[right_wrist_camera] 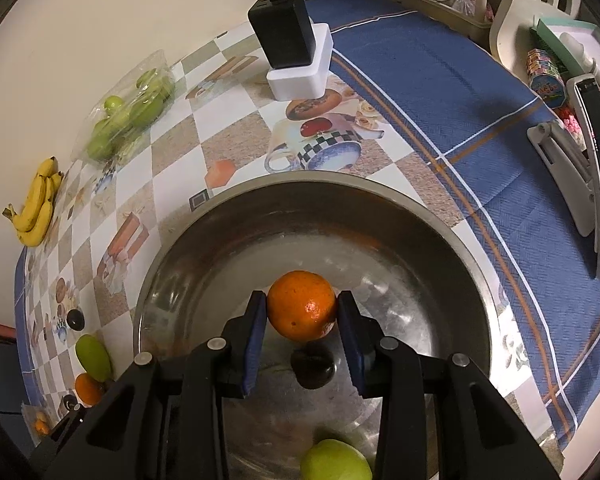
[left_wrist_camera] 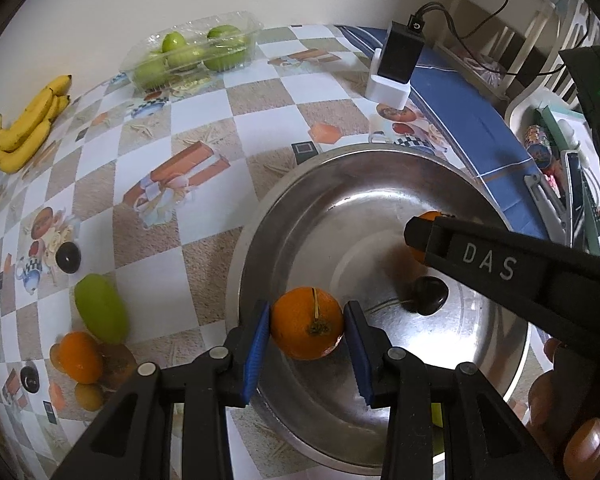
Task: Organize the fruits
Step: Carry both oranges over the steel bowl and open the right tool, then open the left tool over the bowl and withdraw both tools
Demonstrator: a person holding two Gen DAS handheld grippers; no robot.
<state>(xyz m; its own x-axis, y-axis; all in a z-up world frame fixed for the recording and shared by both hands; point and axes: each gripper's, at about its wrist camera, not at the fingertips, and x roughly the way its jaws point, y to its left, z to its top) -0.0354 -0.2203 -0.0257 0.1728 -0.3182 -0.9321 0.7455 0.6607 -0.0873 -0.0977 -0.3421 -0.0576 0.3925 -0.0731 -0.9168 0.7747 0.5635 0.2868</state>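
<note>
Inspection was made over a steel bowl (left_wrist_camera: 260, 248) set on the table (left_wrist_camera: 204, 120). Each gripper was found closed upon an orange. The left gripper (left_wrist_camera: 306, 330) was seen pressing its orange (left_wrist_camera: 306, 322) above the bowl's near side. The right gripper (right_wrist_camera: 302, 314) was seen clamping a second orange (right_wrist_camera: 300, 304) over the bowl's middle, with a dark plum (right_wrist_camera: 313, 364) lying just below it and a green fruit (right_wrist_camera: 334, 460) nearer its base.

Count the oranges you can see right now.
3. One orange in the left gripper and a second orange in the right gripper, both over the bowl; a third orange on the table beside the green fruit. Small fruits there may hide more.
</note>
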